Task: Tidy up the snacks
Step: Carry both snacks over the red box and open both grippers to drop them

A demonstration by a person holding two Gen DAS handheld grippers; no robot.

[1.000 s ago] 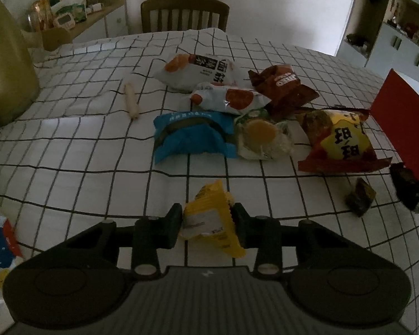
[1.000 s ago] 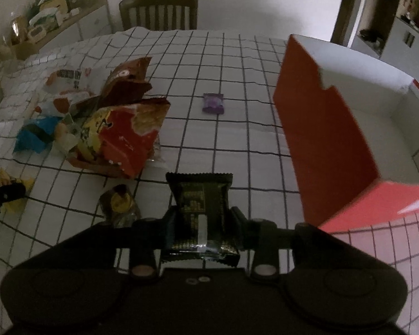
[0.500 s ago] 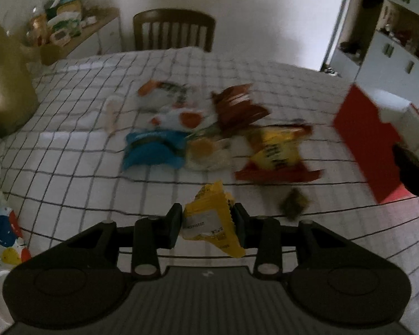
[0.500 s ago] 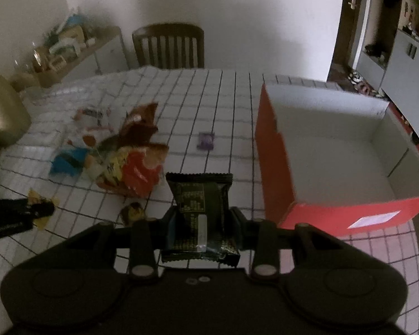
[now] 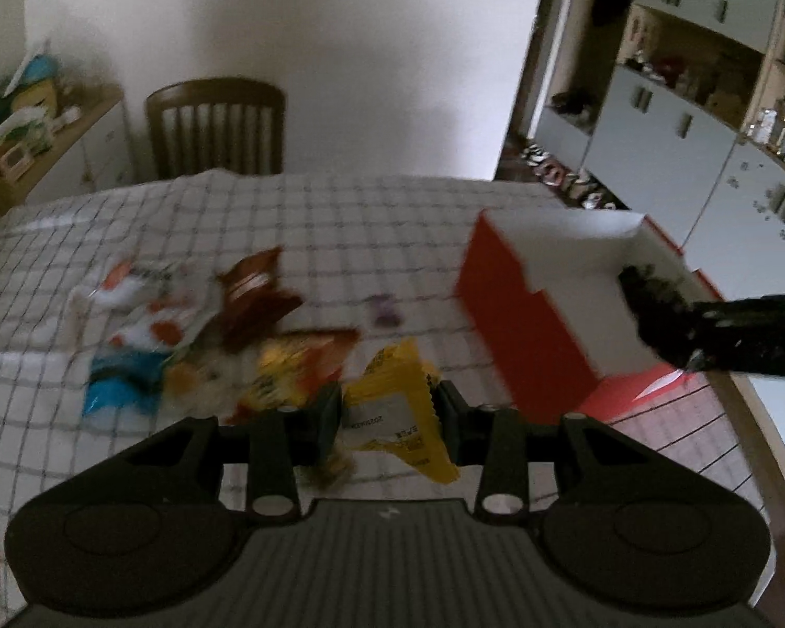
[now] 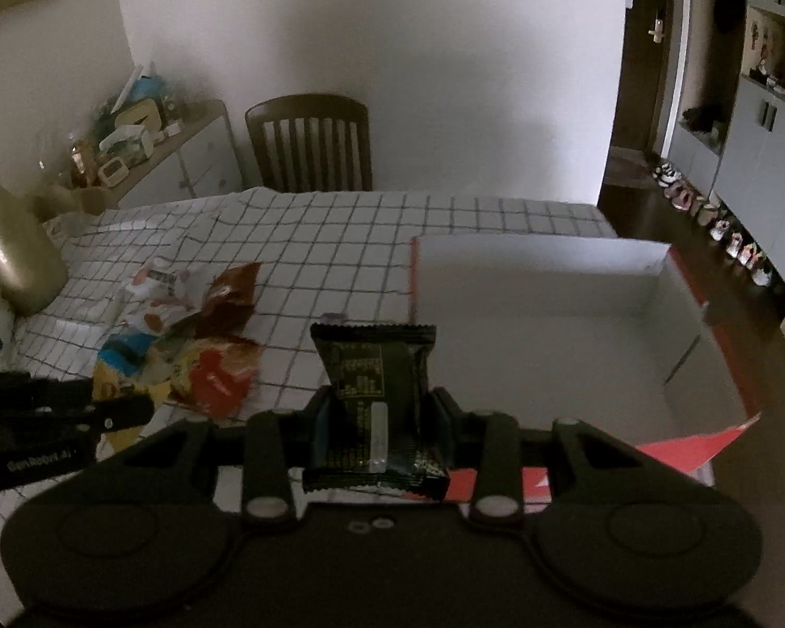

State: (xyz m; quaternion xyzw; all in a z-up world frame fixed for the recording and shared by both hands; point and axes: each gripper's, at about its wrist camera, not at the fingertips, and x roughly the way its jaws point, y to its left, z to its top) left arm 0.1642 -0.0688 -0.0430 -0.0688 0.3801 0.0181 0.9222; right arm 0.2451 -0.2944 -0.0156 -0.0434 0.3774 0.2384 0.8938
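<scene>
Snacks [image 5: 193,335] lie heaped on the table [image 5: 340,230], ahead-left of both grippers. Left gripper [image 5: 387,411] clamps a yellow packet [image 5: 392,397]; right gripper [image 6: 382,413] clamps a dark packet [image 6: 377,397]. Red box [image 6: 549,324] sits ahead-right.

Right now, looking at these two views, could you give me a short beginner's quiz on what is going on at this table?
1. True or false: the left tool holds a yellow snack packet.
2. What does the right tool grip? A) a purple candy B) a dark green snack packet C) nothing
3. Fill in: the red box has a ____ inside.

Key: 1 true. 2 B, the dark green snack packet. 3 white; no snack shows in the visible part.
</scene>
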